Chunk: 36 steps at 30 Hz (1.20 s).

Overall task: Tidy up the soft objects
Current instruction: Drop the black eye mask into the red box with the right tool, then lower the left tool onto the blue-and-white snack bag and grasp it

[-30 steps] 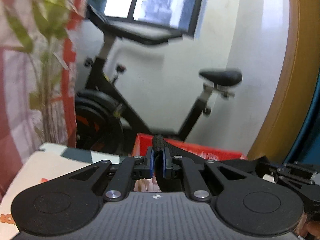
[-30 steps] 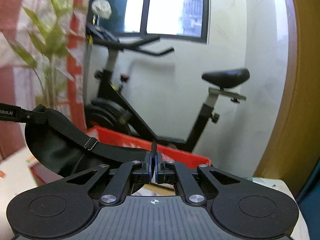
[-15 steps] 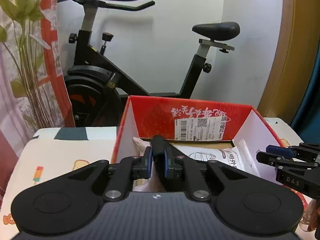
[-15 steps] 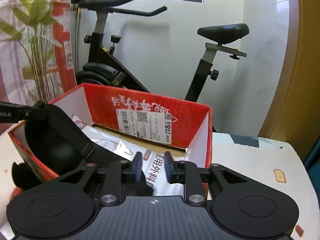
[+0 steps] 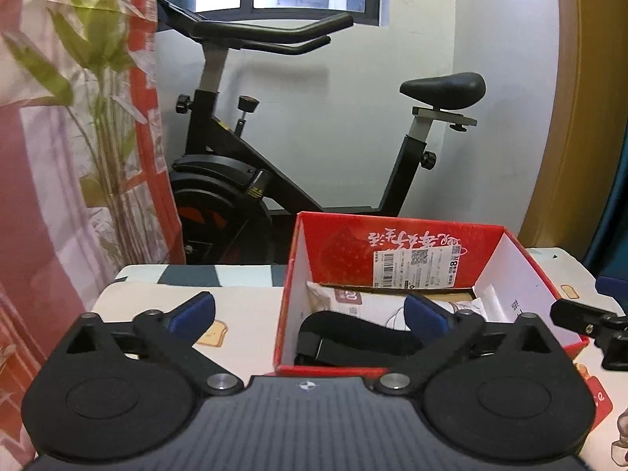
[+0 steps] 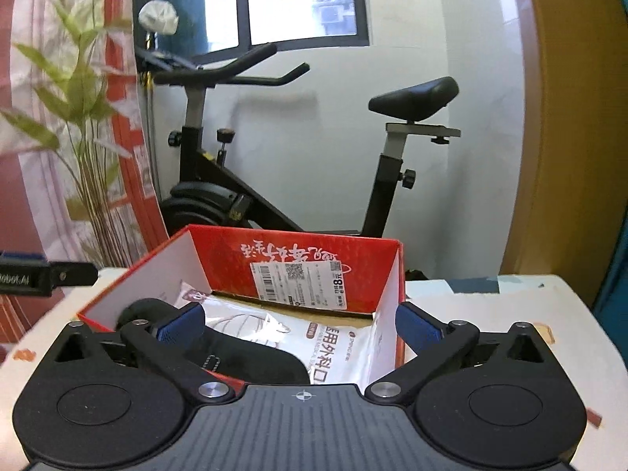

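white wall (image 5: 353,137), exercise bike (image 5: 274,180), patterned tablecloth (image 5: 243,306), red box (image 5: 392,235).

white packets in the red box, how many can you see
2: one white packet lies flat along the red box floor, another leans in the far left corner. The black soft item may hide more.
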Available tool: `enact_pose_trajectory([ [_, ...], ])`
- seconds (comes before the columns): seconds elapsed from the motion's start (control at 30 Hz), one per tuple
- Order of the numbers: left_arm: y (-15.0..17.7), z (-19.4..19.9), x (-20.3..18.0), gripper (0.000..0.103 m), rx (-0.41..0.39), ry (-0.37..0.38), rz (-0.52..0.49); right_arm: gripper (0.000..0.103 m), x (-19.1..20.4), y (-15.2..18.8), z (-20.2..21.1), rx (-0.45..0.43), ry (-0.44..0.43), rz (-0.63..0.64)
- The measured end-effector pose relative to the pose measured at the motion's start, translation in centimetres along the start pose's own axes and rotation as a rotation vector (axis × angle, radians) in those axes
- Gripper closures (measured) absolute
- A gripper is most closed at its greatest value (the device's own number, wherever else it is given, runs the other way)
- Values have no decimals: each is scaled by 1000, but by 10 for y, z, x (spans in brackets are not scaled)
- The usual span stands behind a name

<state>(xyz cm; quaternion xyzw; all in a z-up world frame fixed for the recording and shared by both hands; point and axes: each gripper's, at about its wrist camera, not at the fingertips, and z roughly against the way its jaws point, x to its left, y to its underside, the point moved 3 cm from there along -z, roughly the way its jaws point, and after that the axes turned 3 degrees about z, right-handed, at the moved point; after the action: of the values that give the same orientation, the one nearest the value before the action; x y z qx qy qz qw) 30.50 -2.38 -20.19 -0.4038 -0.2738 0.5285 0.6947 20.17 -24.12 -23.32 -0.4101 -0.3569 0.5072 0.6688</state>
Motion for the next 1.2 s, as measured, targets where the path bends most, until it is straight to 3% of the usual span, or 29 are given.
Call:
enact_pose_trajectory([
  [0.2,24,32,8,0,-20,-2,9,0,3,20,27,-1,-23,-68],
  [0.4,68,57,11,0,7,3,24,0,14,64,47,56,-51,-80],
  [0.67,137,65,13,0,151,14,62,0,35,126,60,165,-57,-46],
  [0.87,171,62,13,0,227,34,74,2,50,155,62,228,-99,-3],
  [1.0,182,58,12,0,258,44,57,9,54,165,61,264,-121,6],
  [1.2,191,53,18,13,274,72,108,31,62,175,57,293,-143,47],
])
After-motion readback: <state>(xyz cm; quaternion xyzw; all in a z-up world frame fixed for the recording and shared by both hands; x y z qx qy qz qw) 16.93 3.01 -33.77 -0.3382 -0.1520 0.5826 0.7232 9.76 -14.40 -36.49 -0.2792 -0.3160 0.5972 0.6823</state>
